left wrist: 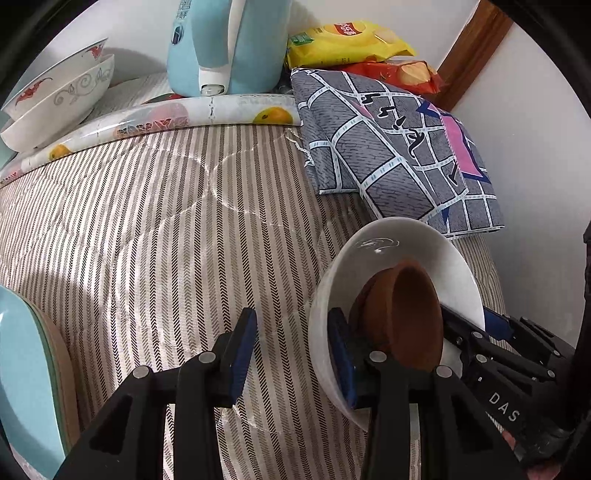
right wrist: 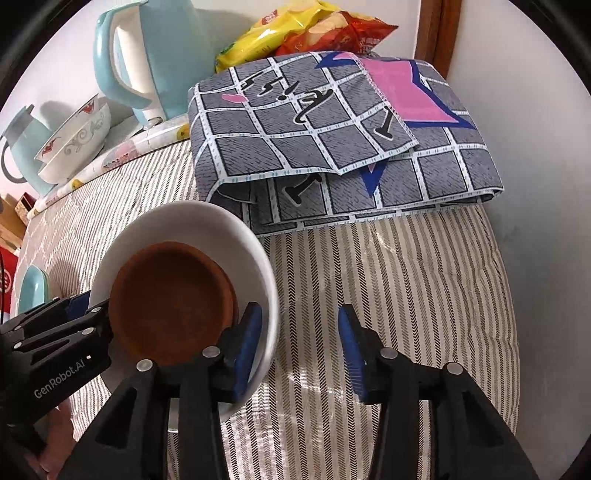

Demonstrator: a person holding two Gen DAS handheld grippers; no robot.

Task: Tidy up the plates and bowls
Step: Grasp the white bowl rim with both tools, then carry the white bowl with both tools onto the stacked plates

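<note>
The white bowl [right wrist: 207, 236], brown bowl [right wrist: 170, 295] nested inside, sits on the striped cover. Both claws straddle its rim, pads apart and gripping nothing: left claw [left wrist: 295, 354], right claw [right wrist: 301, 345]. A careless pull-out could tip the stack.

"GenRobot.AI" on left gripper [right wrist: 79, 306]; "DAS" on right gripper [left wrist: 465, 325]

A small dish [right wrist: 173, 299] sits inside a larger bowl [right wrist: 236, 236], which rests on a quilted bed [left wrist: 147, 240]. Behind the bowl lies a folded cloth [right wrist: 332, 147], with snack bags [right wrist: 295, 33] behind it against the wall. Left of the cloth a kettle [left wrist: 221, 44] stands on a tray [left wrist: 155, 122]; two stacked bowls [left wrist: 59, 99] sit further left.
</note>
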